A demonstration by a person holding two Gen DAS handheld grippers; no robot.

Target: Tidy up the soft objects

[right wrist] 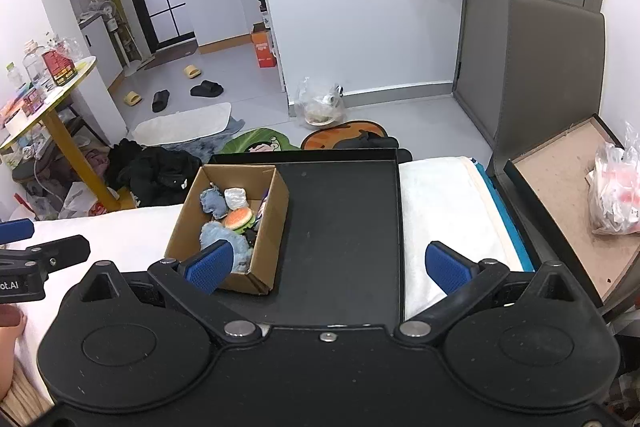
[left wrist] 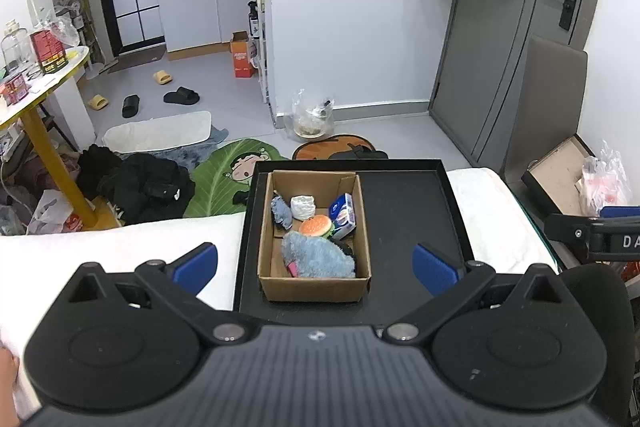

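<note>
room: a small flat is seen, with grey floor (left wrist: 360, 131), white walls and a grey door (left wrist: 516, 39) hung with dark clothes; a kitchenette lies at the far left.
bed: a white, soft-looking bed (right wrist: 440, 203) carries the work area.
floor clutter: a green leaf-shaped rug (left wrist: 228, 175), black clothes (left wrist: 148, 183), slippers (left wrist: 182, 95) and an orange carton (left wrist: 242, 59) are scattered on the floor.
side surface: a round yellow-legged surface (left wrist: 44, 83) at the left is crowded with jars and boxes.
tray: a flat black rectangular tray (right wrist: 344, 227) is laid on the bed; its right half is bare.
box: an open brown cardboard box (left wrist: 316, 287) is set in the tray's left half.
soft objects: a fuzzy blue plush (left wrist: 316, 255), a smaller blue plush (left wrist: 280, 211), a burger toy (left wrist: 316, 226), a white crumpled lump (left wrist: 303, 207) and a blue-white packet (left wrist: 343, 215) are held inside the box.
left gripper (left wrist: 316, 267): blue-padded fingers are spread wide and hold nothing, above the box's near end.
right gripper (right wrist: 328, 267): fingers are released, nothing is between them, above the tray beside the box.
</note>
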